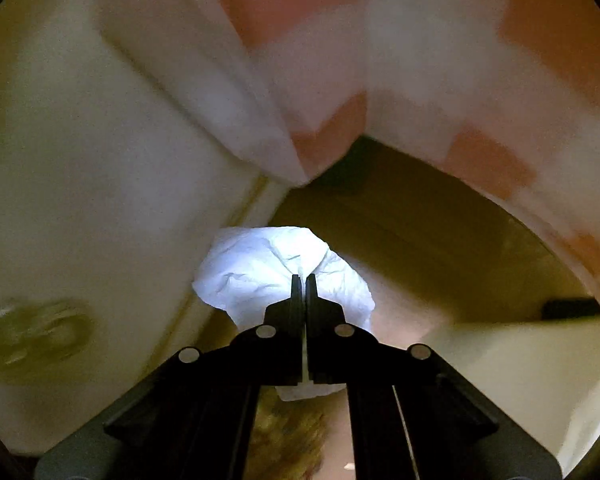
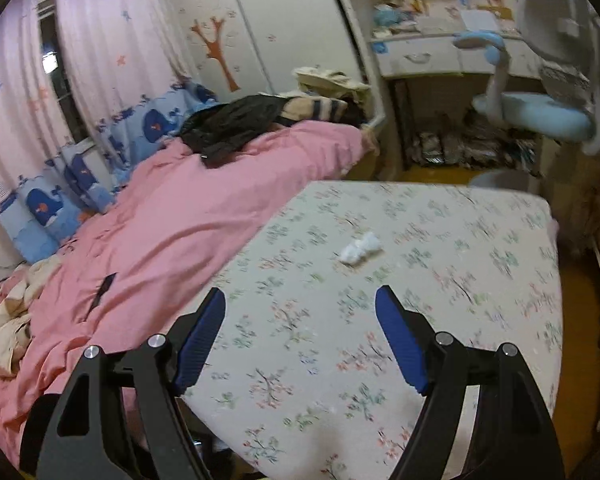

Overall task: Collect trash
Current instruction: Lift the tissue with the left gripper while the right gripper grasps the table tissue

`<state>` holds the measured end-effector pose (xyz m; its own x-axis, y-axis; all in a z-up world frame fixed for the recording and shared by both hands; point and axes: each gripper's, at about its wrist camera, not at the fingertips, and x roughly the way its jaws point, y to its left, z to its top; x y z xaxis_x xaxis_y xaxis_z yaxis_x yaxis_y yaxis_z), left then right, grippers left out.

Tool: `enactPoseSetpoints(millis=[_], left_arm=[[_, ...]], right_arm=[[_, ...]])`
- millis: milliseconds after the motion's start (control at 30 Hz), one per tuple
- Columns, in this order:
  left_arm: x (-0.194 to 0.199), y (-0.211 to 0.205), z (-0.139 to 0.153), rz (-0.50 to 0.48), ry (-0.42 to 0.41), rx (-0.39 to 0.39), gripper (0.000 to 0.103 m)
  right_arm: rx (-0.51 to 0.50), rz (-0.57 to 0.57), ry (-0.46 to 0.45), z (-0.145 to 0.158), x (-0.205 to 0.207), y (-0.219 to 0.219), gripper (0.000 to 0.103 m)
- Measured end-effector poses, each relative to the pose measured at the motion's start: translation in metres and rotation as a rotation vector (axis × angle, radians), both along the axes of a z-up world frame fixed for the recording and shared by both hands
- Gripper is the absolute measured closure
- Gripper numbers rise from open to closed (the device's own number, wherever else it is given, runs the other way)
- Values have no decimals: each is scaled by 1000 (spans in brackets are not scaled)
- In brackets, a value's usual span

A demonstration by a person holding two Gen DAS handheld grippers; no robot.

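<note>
My left gripper [image 1: 304,278] is shut on a crumpled white tissue [image 1: 260,272] and holds it in the air close to cream furniture panels. My right gripper [image 2: 300,300] is open and empty above a bed. A second crumpled white tissue [image 2: 359,249] lies on the floral sheet [image 2: 440,280], ahead of the right gripper and a little to its right. A black plastic bag [image 2: 228,124] lies on the pink duvet [image 2: 172,220] at the far end of the bed.
Cream cabinet panels [image 1: 80,200] and blurred pink and white walls [image 1: 340,40] fill the left wrist view. Beyond the bed stand a cluttered desk [image 2: 428,52], a blue and grey chair [image 2: 540,112], a wardrobe [image 2: 284,20] and whale-print pillows [image 2: 60,200].
</note>
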<state>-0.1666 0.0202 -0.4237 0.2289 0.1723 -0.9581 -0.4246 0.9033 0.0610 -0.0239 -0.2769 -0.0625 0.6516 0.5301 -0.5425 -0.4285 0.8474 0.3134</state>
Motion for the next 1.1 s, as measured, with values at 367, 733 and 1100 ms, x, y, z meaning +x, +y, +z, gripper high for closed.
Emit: enactPoseSetpoints(millis=[367, 733, 1100], left_arm=[[-49, -75, 200, -227, -390, -14, 101], [-30, -73, 353, -410, -679, -176, 100], [113, -7, 355, -326, -816, -233, 101]], right_arm=[[186, -160, 86, -18, -54, -31, 28], [93, -259, 57, -9, -54, -25, 28], [-63, -176, 170, -57, 86, 42, 38]])
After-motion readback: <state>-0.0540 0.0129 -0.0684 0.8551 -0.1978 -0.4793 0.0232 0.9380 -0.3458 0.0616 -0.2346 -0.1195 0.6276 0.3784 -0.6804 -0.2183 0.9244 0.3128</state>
